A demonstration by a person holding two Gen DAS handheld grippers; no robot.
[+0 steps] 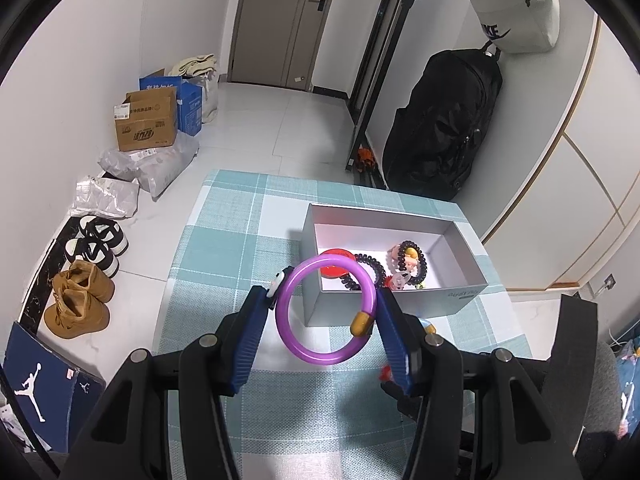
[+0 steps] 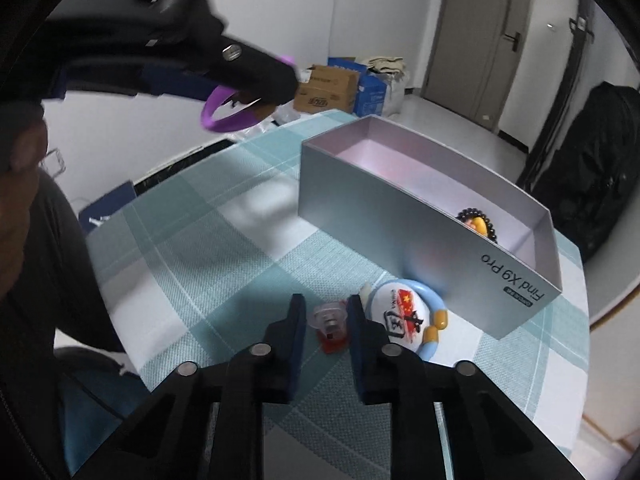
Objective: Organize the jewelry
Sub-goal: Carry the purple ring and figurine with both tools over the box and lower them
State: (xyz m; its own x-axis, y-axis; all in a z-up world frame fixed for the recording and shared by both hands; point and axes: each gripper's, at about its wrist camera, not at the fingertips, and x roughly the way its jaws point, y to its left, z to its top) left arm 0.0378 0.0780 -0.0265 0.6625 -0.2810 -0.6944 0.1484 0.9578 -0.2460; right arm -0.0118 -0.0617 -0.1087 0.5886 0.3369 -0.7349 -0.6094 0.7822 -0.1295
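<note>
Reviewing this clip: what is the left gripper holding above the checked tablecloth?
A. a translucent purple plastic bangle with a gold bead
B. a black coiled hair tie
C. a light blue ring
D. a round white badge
A: in the left wrist view the translucent purple plastic bangle with a gold bead sits clamped between the jaws of the left gripper, lifted just short of the open grey cardboard box.

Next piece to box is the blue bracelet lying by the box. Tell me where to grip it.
Grip the blue bracelet on its bare far arc, coming from above, jaws astride the band. It lies flat with a badge covering its middle, and the box wall stands close behind, so go in steeply.
</note>
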